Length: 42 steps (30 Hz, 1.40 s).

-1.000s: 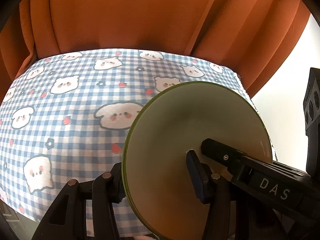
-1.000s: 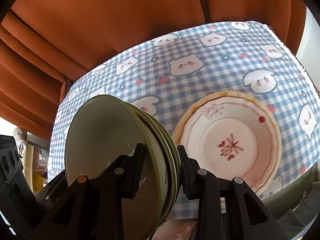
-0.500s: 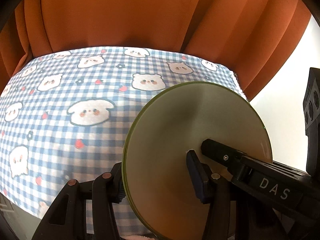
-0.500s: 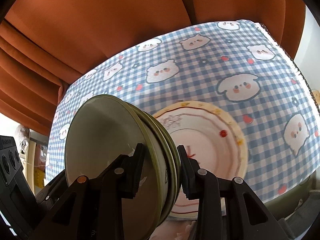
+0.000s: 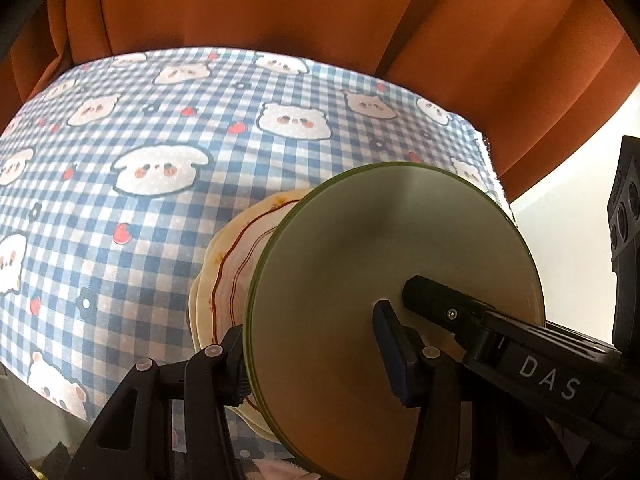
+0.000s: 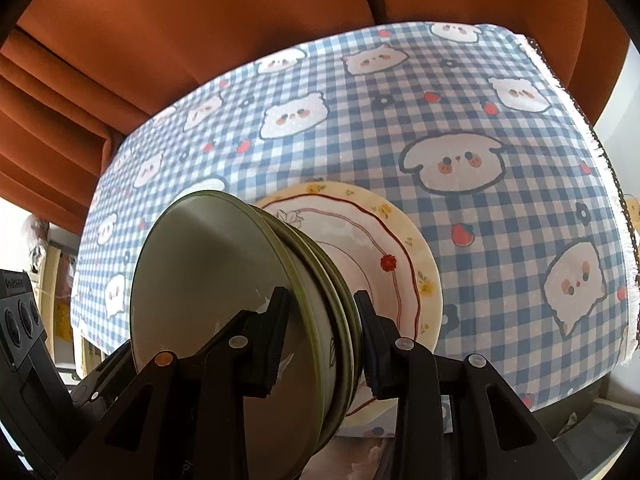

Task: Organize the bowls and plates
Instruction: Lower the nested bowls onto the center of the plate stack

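The desk under the blue-and-white checked cloth with bear prints point(image 6: 460, 120) lies bare over its far part and to both sides, so there is room to pass there. On its near part stands one obstacle, the cream round plate with red line and small flowers point(image 6: 384, 240). The orange curtain point(image 5: 320, 12) closes the far side just behind the desk edge. The stack of green-rimmed bowls point(image 6: 224, 292) fills the near space above the plate.

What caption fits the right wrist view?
Right hand-held gripper clamps stacked green bowls above a floral plate on the checked tablecloth.
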Motion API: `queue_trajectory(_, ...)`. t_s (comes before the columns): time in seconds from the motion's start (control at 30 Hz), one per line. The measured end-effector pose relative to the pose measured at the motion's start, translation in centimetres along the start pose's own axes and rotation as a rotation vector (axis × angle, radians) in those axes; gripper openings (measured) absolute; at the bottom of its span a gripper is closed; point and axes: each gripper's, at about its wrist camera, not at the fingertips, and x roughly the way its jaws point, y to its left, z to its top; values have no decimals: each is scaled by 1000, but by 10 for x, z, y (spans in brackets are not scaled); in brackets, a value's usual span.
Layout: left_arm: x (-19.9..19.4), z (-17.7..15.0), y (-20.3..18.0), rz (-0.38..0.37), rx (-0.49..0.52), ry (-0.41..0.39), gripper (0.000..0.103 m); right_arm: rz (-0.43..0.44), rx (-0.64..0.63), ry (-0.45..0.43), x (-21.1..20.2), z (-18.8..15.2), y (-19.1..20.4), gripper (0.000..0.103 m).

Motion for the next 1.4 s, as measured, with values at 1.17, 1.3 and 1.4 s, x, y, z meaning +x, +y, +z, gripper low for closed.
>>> queue_trajectory(1.17, 7, 1, -15, 244, 28, -27, 59, 36, 7, -52, 16, 6, -21, 38)
queue_trajectory(1.3, -12, -2, -14, 248, 55, -80, 69, 8, 16, -114, 0, -3, -19, 47)
queue_trajectory(1.4, -25, -6, -12, 226, 86, -128, 71, -50, 32, -192, -17, -13, -15, 60)
